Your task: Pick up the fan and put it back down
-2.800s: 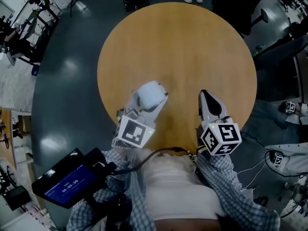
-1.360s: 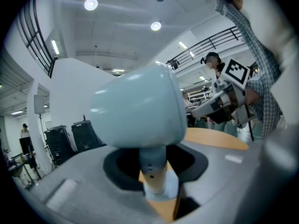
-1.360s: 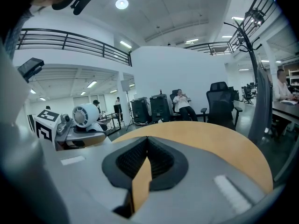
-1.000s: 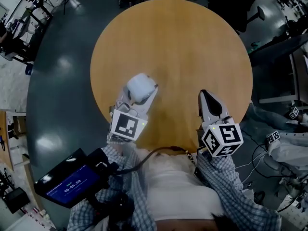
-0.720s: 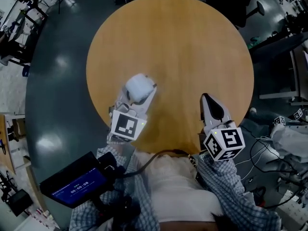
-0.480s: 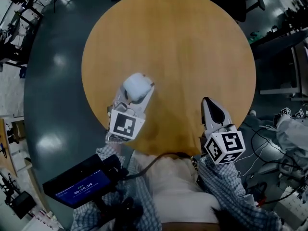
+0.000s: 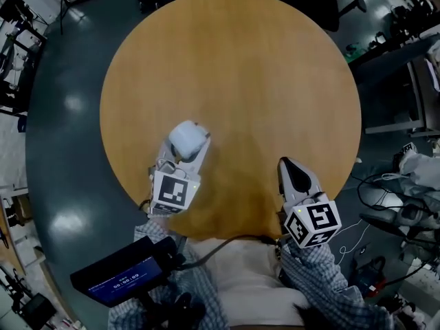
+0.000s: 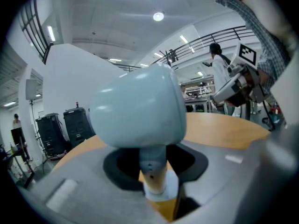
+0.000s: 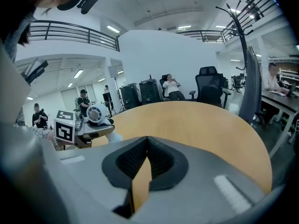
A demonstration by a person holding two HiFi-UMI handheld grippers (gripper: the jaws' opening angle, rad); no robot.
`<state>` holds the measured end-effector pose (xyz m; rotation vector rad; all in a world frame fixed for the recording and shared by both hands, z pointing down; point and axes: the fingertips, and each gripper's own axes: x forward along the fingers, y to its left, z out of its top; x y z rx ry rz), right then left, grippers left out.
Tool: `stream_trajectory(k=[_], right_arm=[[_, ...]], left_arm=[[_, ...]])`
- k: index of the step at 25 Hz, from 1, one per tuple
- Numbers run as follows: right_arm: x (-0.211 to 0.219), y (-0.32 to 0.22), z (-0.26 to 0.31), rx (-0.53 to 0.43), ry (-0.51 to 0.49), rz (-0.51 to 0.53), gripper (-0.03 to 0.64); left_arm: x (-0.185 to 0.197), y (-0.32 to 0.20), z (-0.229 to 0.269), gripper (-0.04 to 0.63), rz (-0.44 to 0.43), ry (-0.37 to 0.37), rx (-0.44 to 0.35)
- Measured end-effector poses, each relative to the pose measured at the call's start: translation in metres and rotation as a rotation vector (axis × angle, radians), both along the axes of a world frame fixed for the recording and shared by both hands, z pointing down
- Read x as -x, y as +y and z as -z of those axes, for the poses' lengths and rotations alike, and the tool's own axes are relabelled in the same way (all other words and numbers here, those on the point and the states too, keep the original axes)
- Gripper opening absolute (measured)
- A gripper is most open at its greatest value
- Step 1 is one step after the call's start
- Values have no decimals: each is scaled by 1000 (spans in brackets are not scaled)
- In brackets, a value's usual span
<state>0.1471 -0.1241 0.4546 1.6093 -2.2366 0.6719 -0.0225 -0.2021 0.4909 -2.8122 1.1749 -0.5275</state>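
Note:
A small white fan (image 7: 187, 138) is upright over the near left part of the round wooden table (image 7: 234, 67). My left gripper (image 7: 183, 151) is shut on the fan's thin stem (image 8: 153, 171), below the rounded head (image 8: 135, 108). The fan's white base (image 8: 161, 194) sits just over the wood; I cannot tell whether it touches. From the right gripper view the fan (image 9: 97, 113) and the left gripper's marker cube (image 9: 65, 130) appear at the left. My right gripper (image 7: 294, 176) hovers near the table's front right edge, its jaws (image 9: 147, 141) shut with nothing in them.
Dark glossy floor surrounds the table. A device with a blue screen (image 7: 115, 278) hangs at the person's left side. Cables and gear (image 7: 385, 205) lie on the floor at the right. Office chairs (image 9: 209, 90), people and a coat stand (image 9: 250, 64) stand beyond the far edge.
Both grippers have sunk toward the table and drawn slightly nearer its front edge. The fan stays in the left gripper's hold; the right jaws stay shut.

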Motion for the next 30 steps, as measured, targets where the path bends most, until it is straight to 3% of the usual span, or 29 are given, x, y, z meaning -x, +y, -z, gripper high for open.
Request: stream_trajectory(k=[10, 20, 30], right_arm=[[-11, 15, -22, 45, 18, -48, 3], [-35, -5, -32, 55, 16, -39, 3], [-15, 15, -29, 69, 25, -23, 3]], left_arm=[[1, -8, -33, 140, -1, 4, 49], [-24, -33, -44, 141, -2, 13, 62], [-11, -17, -34, 147, 1, 71, 64]])
